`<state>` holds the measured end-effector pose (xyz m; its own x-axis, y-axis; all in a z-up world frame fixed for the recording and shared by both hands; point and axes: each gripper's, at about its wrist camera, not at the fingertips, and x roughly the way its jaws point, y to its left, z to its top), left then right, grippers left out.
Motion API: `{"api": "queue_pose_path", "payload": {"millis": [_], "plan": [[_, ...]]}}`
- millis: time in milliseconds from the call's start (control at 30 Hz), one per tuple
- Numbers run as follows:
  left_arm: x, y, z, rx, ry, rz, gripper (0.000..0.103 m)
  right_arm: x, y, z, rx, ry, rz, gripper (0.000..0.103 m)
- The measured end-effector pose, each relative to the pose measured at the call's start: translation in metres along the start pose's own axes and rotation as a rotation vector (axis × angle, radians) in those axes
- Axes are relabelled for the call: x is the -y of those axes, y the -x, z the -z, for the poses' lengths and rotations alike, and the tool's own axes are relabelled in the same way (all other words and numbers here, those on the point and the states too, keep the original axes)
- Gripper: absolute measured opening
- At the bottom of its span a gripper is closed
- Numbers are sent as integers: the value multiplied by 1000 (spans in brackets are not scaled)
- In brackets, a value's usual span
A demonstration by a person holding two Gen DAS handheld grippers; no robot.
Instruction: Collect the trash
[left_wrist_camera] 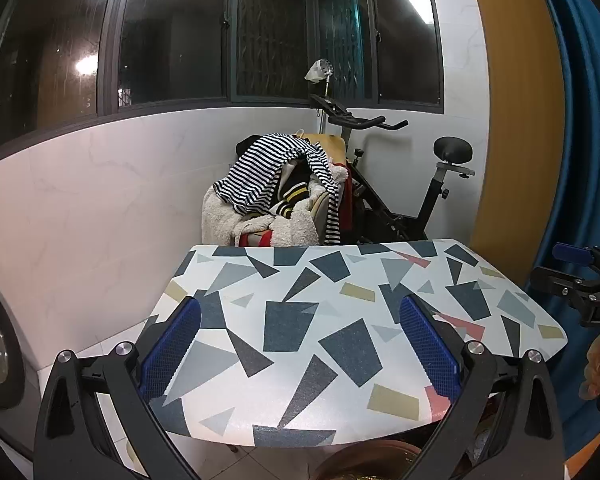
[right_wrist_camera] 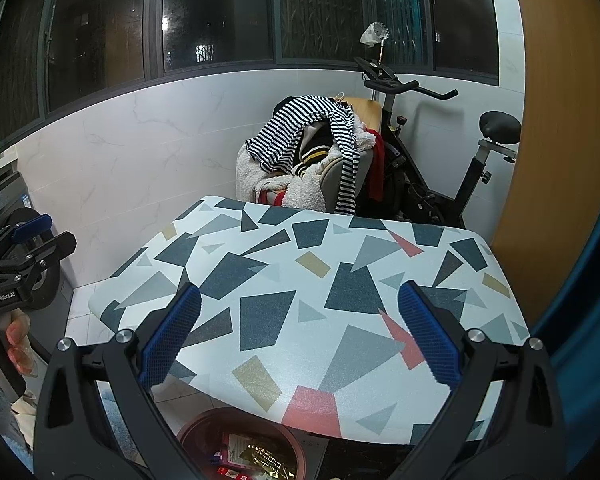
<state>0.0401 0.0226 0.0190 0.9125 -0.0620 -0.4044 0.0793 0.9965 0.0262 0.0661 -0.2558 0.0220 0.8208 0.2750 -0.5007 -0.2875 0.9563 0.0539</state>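
A small table (left_wrist_camera: 340, 280) (right_wrist_camera: 320, 264) with a white top printed in grey, blue, pink and tan shapes fills the middle of both views, with nothing on it. My left gripper (left_wrist_camera: 300, 336) hangs open above its near half, blue pads apart and nothing between them. My right gripper (right_wrist_camera: 300, 332) is open too, over the table's near edge. Below that edge stands a round reddish-brown bin (right_wrist_camera: 244, 446) holding shiny wrappers and packets (right_wrist_camera: 260, 458); its rim (left_wrist_camera: 364, 462) shows in the left wrist view. Each gripper appears in the other's view: right gripper (left_wrist_camera: 580, 280), left gripper (right_wrist_camera: 16, 256).
Behind the table a chair piled with striped and fleecy clothes (left_wrist_camera: 284, 188) (right_wrist_camera: 312, 148) stands beside an exercise bike (left_wrist_camera: 400, 184) (right_wrist_camera: 440, 152). A washing machine (left_wrist_camera: 0, 340) (right_wrist_camera: 4, 216) is at the left. An orange panel and blue curtain (left_wrist_camera: 572, 120) close the right.
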Motion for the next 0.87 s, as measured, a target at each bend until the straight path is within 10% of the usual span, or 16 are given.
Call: {"api": "queue_pose_path", "payload": {"millis": [867], "plan": [[-7,-4,6,-6,-26,-31,97,0,0,2,-7,5,4,97]]}}
